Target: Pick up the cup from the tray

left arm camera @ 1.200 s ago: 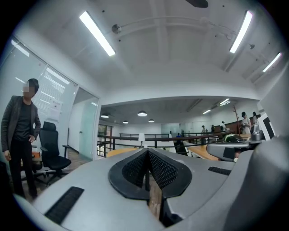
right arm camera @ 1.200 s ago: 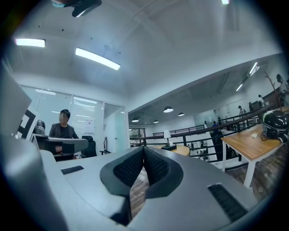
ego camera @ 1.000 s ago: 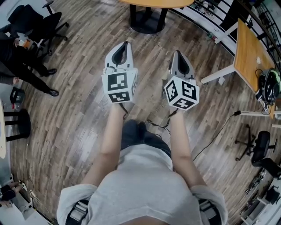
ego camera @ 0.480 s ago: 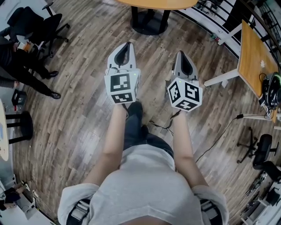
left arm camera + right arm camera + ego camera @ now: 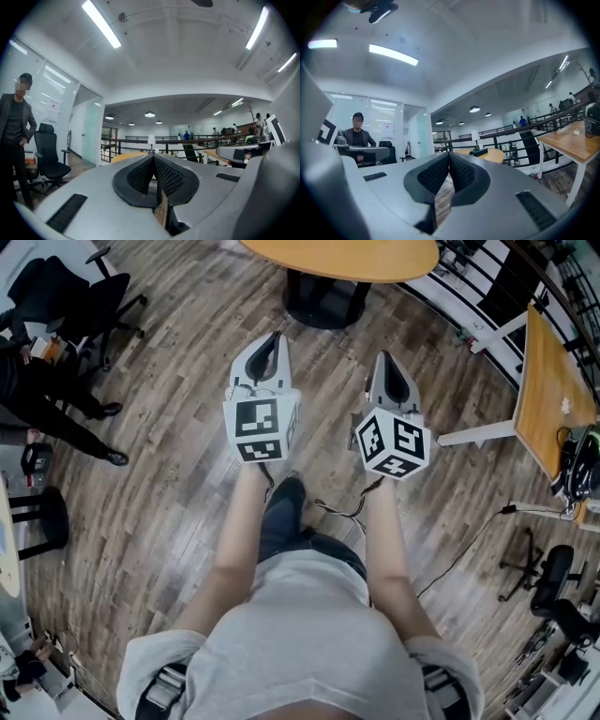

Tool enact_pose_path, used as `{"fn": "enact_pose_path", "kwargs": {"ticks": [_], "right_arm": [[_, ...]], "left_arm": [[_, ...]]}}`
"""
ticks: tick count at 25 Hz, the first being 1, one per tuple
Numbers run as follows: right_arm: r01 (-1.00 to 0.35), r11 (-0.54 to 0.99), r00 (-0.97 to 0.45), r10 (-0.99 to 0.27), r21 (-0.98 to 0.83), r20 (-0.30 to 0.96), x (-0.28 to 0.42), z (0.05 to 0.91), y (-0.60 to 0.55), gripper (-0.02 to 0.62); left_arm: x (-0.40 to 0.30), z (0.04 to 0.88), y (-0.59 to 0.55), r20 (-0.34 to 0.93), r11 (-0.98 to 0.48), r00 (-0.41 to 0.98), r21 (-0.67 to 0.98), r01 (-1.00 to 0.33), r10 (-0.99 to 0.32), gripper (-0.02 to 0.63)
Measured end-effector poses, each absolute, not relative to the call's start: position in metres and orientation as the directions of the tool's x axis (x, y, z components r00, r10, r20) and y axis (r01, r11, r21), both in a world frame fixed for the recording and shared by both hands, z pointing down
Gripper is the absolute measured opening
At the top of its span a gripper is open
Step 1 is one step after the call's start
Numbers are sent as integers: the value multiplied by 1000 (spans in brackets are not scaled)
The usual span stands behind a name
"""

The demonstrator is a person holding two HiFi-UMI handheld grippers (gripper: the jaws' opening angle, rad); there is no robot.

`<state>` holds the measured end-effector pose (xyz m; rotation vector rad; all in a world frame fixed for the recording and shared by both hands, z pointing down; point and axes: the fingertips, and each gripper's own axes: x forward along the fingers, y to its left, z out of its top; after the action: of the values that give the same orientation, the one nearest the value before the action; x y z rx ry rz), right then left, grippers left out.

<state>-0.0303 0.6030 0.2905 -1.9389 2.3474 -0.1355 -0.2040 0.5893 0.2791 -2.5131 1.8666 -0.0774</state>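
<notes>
No cup or tray shows in any view. In the head view my left gripper and right gripper are held side by side at arm's length over the wooden floor, both pointing level toward a round wooden table. The left gripper view shows the left gripper with its black ribbed pads meeting at the tip and nothing between them. The right gripper looks the same in the right gripper view, its pads pressed together and empty.
The round table stands on a black pedestal base straight ahead. A wooden desk with white legs is at the right. A black office chair and a person in dark clothes are at the left. A cable trails on the floor.
The round table and its base have come further into view at the top as I walk toward it. Both grippers keep the same pose and stay shut.
</notes>
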Motion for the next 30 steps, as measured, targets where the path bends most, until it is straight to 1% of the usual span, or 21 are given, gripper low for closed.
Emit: {"fn": "enact_pose_path", "kwargs": {"ticks": [6,12,16,22,30], "right_arm": [[-977,179,-177,-984,-118,-32,-56,282,537,8],[-983,151,-149,-989,-108,-24,-63,286,497,8],[-983,148,-148,-989,-108,-13,-60,291,473,8],[-984,144,-144,-990,-105,-6,-51,291,429,8],[-981,170,-170,-985,-93,-10,-27,288,358,8]], "left_arm": [[-228,273,519,21,-305,305,-43,-951,-952,6],[-232,277,469,21,-335,334,-30,-942,-942,6],[-229,285,443,40,-341,341,1,-940,-939,6],[-225,287,399,49,-328,328,2,-945,-944,6],[-196,283,332,45,-310,310,-6,-951,-950,6]]}}
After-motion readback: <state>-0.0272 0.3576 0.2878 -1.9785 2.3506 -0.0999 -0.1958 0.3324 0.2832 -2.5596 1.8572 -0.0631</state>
